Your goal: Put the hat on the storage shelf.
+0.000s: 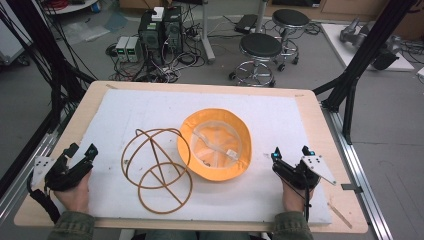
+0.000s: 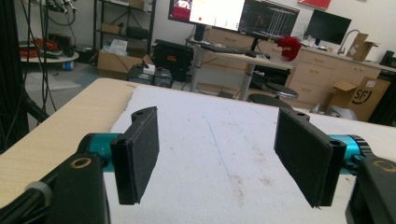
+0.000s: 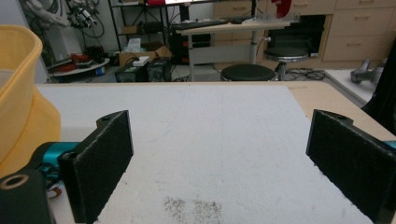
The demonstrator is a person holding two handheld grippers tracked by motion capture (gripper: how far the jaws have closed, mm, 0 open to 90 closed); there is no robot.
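Observation:
An orange bucket hat point(image 1: 216, 144) lies upside down in the middle of the white mat point(image 1: 280, 115), its pale lining facing up. Just left of it, touching its brim, lies a brown wire hat stand point(image 1: 157, 170) made of a round base ring and crossing hoops. My left gripper point(image 1: 82, 151) rests at the mat's near left edge, open, with bare mat between its pads point(image 2: 136, 154). My right gripper point(image 1: 291, 152) rests at the near right, open and holding nothing. In the right gripper view the hat's brim point(image 3: 21, 93) rises at the far left, beside the left pad point(image 3: 100, 163).
The mat covers a wooden table point(image 1: 75, 125) with black frame posts point(image 1: 367, 45) at both sides. Beyond the far edge stand two black stools point(image 1: 260, 47) and computer boxes with cables point(image 1: 160, 35) on the floor.

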